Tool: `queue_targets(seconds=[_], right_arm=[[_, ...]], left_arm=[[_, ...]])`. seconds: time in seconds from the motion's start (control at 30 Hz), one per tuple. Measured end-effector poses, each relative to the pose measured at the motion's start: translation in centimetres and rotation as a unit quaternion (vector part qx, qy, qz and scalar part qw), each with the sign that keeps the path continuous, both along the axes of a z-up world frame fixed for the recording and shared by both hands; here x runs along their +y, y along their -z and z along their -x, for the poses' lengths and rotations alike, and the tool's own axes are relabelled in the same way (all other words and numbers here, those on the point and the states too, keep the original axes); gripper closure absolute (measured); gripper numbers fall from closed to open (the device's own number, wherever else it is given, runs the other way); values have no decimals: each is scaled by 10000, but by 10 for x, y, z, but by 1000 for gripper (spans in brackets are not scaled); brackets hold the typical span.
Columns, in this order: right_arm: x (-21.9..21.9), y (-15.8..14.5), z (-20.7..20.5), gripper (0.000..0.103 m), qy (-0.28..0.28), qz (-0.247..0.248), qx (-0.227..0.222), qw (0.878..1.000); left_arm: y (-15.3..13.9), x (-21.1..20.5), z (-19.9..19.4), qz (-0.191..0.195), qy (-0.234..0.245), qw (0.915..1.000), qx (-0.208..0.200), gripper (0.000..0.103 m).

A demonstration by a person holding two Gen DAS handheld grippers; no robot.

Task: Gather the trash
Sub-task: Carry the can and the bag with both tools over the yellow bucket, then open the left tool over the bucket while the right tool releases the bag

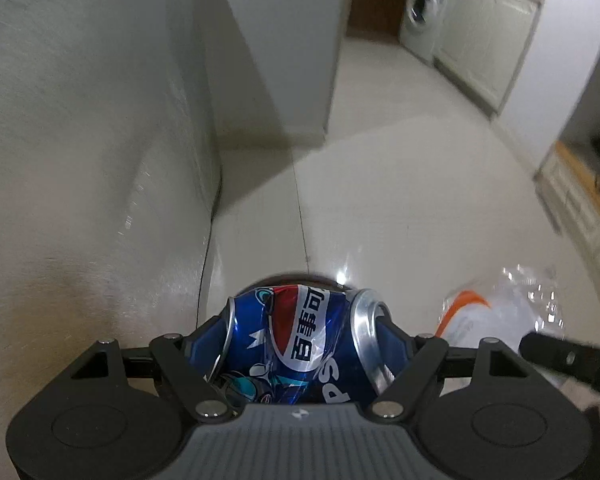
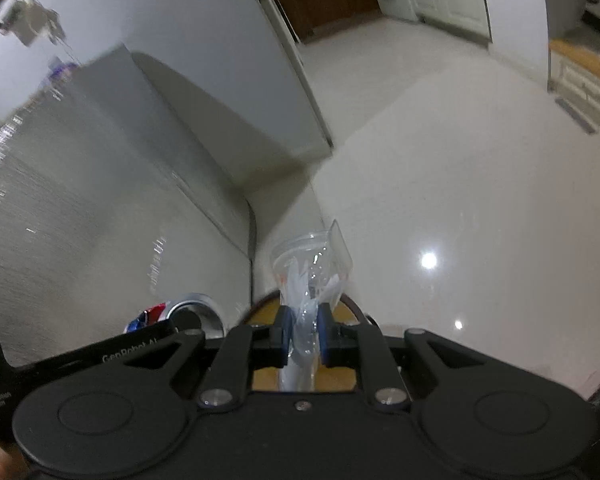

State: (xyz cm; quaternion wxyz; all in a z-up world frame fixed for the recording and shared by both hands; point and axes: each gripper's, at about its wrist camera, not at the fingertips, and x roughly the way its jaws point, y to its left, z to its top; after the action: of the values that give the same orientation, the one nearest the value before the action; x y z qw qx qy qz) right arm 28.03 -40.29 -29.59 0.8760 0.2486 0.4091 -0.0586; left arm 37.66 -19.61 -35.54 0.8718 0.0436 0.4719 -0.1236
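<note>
Both claws loaded for binning: left claw (image 1: 304, 344) pinches a crushed Pepsi can (image 1: 300, 344), right claw (image 2: 304, 338) clenches a crumpled plastic cup (image 2: 310, 276).

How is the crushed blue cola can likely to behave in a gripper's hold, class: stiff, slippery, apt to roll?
The cola can is dented across its middle, so it probably yields further if squeezed. Its glossy skin looks slippery, though the left gripper clamps it end to end. Creased out of round, it would likely not roll far.
</note>
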Motion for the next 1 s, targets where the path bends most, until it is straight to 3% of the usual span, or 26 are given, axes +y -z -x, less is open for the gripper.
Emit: queue_targets(seconds=[0.2,0.5,0.73,1.0], right_arm=[[14,54,-42,88,-380,-33,393,9985],[52,114,-101,88,-1010,463,855,9901],[54,161,-114,87,-1098,640,1223,9843],[53,195,-117,86,-1012,389,1490,9829]], left_arm=[[54,8,-28,-313,235,9988,296,23],[111,8,-38,-451,612,9960,466,23],[141,-9,-34,-848,1329,9866,422,23],[157,-8,-41,-931,1330,9860,378,19]])
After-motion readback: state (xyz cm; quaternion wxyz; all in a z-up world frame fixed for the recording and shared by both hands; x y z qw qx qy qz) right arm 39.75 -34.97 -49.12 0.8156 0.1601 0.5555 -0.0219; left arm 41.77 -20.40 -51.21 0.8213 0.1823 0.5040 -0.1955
